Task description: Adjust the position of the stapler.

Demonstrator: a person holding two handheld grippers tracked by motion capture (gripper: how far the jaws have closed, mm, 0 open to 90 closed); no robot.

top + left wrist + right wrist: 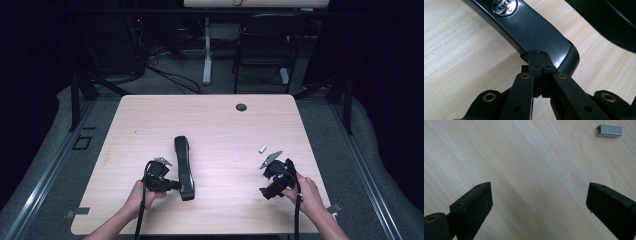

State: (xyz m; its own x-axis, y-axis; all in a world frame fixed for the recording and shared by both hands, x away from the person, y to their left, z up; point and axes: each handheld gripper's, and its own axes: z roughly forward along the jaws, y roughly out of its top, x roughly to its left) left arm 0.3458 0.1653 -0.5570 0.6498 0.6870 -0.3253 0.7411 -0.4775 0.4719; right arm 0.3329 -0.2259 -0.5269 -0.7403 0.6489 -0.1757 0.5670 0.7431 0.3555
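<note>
black and glossy, the stapler [183, 167] lies flat near the middle of the pale wood table [215, 120], its long body running from about 12 o'clock down to 6 o'clock, with the near end beside the person's left hand. the left gripper [176, 185] comes in from 9 o'clock at that near end; in the left gripper view its 2 jaws are pressed together with their tips against the stapler's rounded rear corner [564, 56], and whether they pinch a thin lip there or merely butt against it cannot be told. the right gripper [267, 191] hangs well apart at about 4 o'clock of the table, jaws spread wide over bare wood, holding nothing. a small strip of staples [609, 131] lies beyond it toward 1 o'clock in the right gripper view, and shows in the high view at [262, 148], just past the gripper's grey plate. the main risk looks like slip: a hold so near 1 end of a long, smooth, heavy body would likely let it pivot or swing if lifted, or skate across the wood if pushed. the staple strip is thin and low, so wide jaws closing at a slant could flick it away or break it apart. if both hands move inward together, the trailing cables could drag across the stapler.
</note>
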